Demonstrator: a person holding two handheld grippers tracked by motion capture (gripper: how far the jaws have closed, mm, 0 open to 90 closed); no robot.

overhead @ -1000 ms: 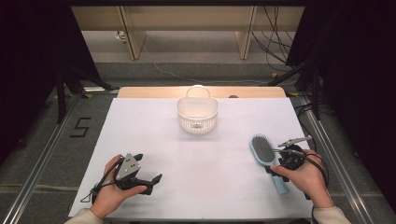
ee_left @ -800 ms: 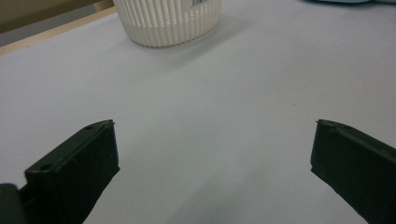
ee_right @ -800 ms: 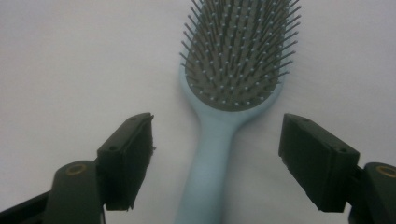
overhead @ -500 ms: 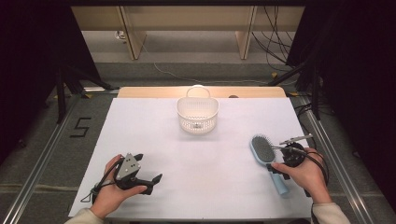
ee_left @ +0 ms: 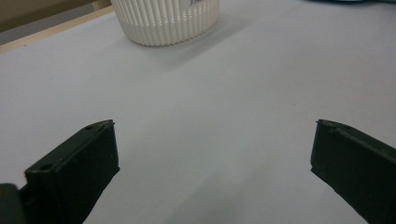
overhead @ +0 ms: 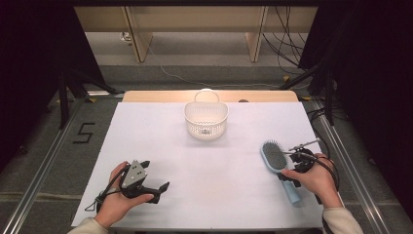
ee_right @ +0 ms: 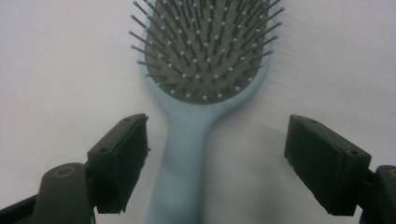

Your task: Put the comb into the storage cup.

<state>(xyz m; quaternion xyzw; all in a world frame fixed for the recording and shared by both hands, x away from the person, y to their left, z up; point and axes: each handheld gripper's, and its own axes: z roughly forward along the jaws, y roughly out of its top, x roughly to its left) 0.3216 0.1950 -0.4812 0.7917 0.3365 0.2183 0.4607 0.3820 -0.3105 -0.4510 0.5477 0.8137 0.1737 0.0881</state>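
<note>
- In the high view the person's right hand and the right gripper [overhead: 297, 161] cover the middle of the pale blue plastic hairbrush [overhead: 277, 163]; only its bristle head and handle end show.
- The hairbrush lies flat, bristles up, on the white table sheet [overhead: 219, 195], right of and nearer the person than the white slotted plastic basket [overhead: 206, 119], well apart from it.
- Its long axis runs head toward the basket's side, handle toward the person.
- The right gripper's 2 jaws have just been opening; they straddle the handle [ee_right: 180, 158], the left pad just beside it, the right one clear.
- The left gripper [overhead: 156, 187] sits spread wide, holding nothing, left of the basket.
</note>
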